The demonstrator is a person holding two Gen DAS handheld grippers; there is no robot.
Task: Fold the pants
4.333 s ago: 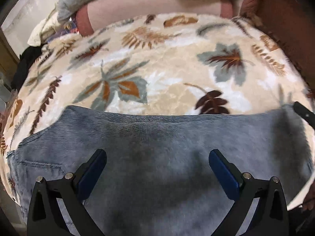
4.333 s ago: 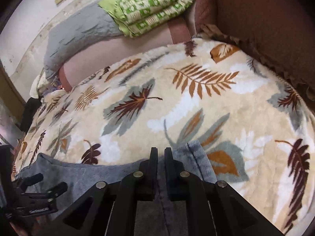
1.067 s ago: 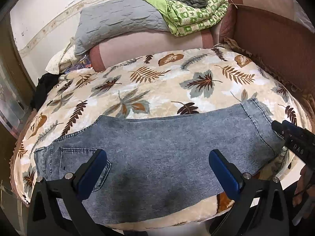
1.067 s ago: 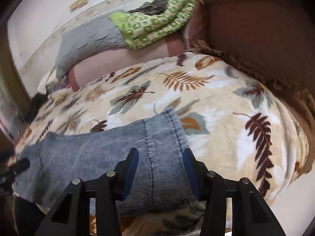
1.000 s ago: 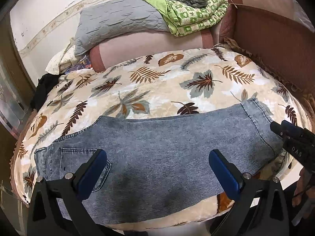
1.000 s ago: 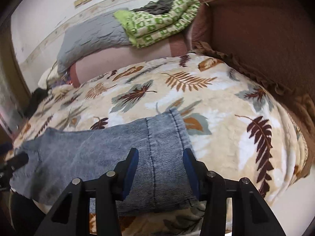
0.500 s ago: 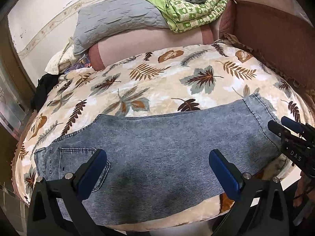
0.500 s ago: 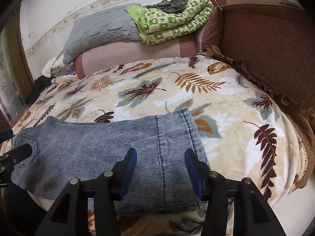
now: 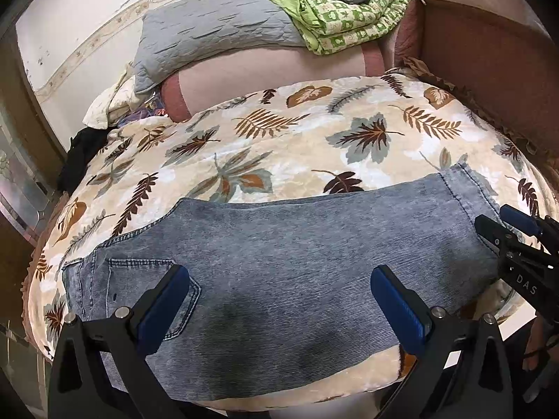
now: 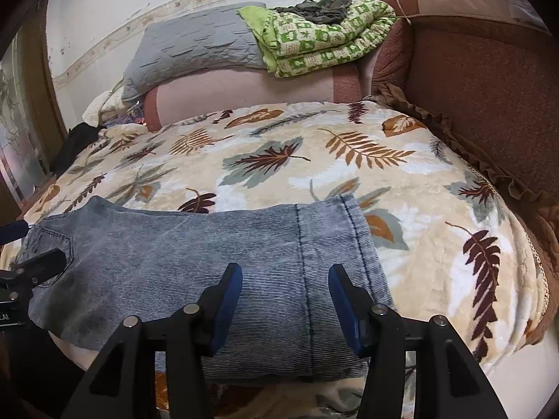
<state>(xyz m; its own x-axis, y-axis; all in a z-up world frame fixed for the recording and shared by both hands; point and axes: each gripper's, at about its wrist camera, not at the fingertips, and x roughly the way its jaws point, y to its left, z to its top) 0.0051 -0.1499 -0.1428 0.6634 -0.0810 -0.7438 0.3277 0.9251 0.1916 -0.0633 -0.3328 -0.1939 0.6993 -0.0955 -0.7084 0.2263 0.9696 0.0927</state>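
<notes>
While both tools gape, left tool (image 9: 279, 305), right tool (image 10: 284, 295) marked "DAS", over jeans (image 9: 297, 255).

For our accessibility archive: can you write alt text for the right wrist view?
Folded blue jeans lie flat on a leaf-print blanket, with the open right gripper above their hem end. Behind lie a grey pillow and a green checked quilt.

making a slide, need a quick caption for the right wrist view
Open right gripper above the hem end of faded blue denim pants laid flat on a leaf-print beige blanket.
</notes>
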